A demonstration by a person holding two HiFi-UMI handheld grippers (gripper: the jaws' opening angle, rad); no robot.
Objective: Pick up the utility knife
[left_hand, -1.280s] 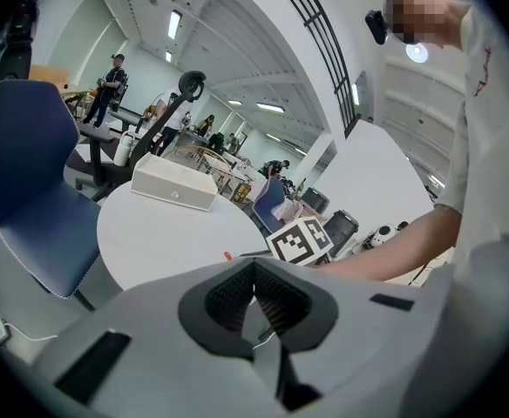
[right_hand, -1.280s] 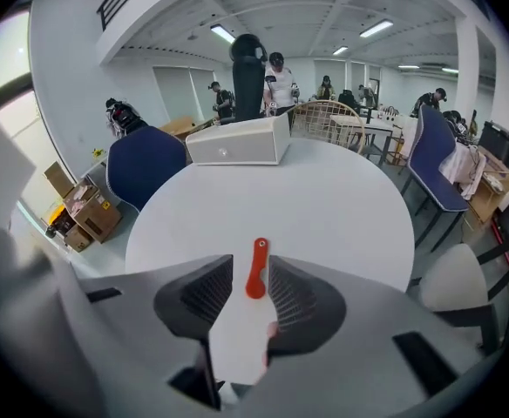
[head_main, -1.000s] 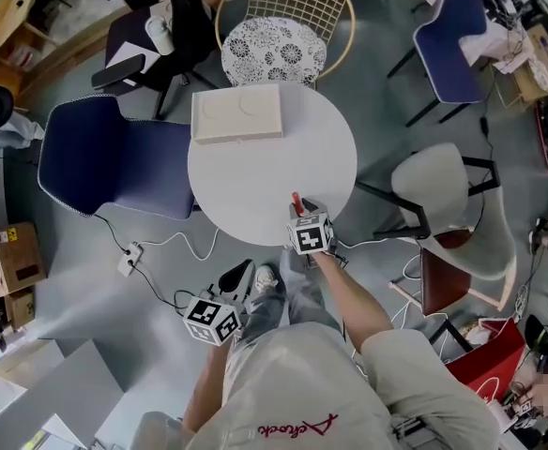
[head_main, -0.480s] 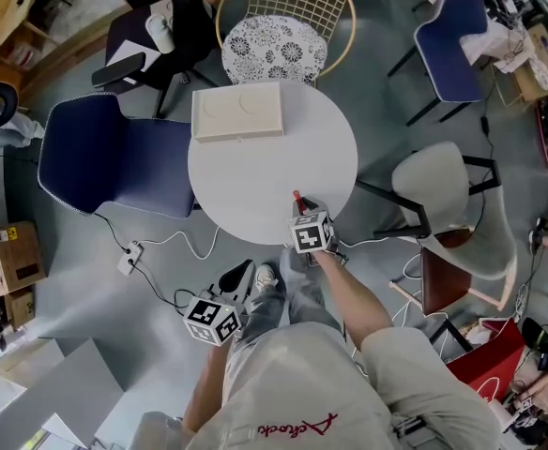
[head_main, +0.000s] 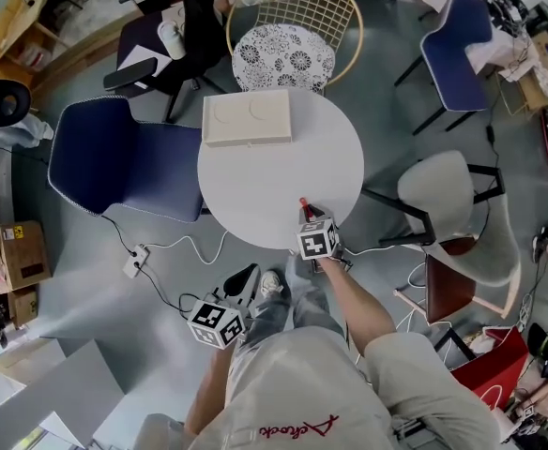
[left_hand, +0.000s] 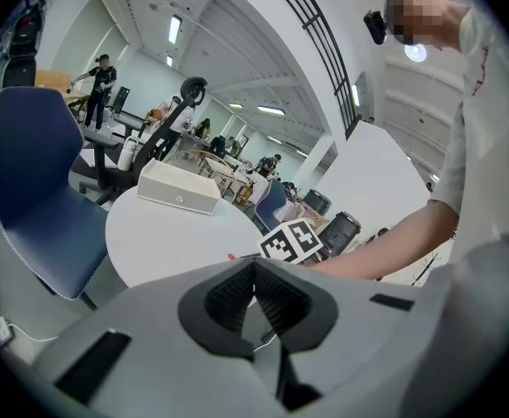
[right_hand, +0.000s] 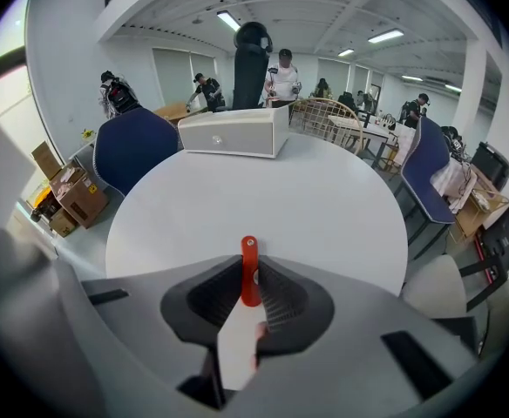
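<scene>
The utility knife (right_hand: 248, 273) is red and slim, and its tip (head_main: 303, 204) points out over the near edge of the round white table (head_main: 255, 176). My right gripper (right_hand: 250, 287) is shut on it, with both ribbed pads pressing its sides. In the head view this gripper (head_main: 308, 217) sits at the table's near rim, tilted steeply down. My left gripper (head_main: 237, 283) hangs lower, off the table above the floor, shut with nothing between its pads (left_hand: 254, 277). From the left gripper view I see the knife's red tip (left_hand: 231, 256) beside the right gripper's marker cube (left_hand: 291, 240).
A flat white box (head_main: 249, 118) lies at the table's far side. Around the table stand a blue chair (head_main: 114, 162) at left, a wire chair (head_main: 288, 40) behind and a pale chair (head_main: 448, 200) at right. Cables and a power strip (head_main: 135, 259) lie on the floor.
The head view has shifted slightly. Both grippers stay where they were, the right one at the table's near edge with the knife.
</scene>
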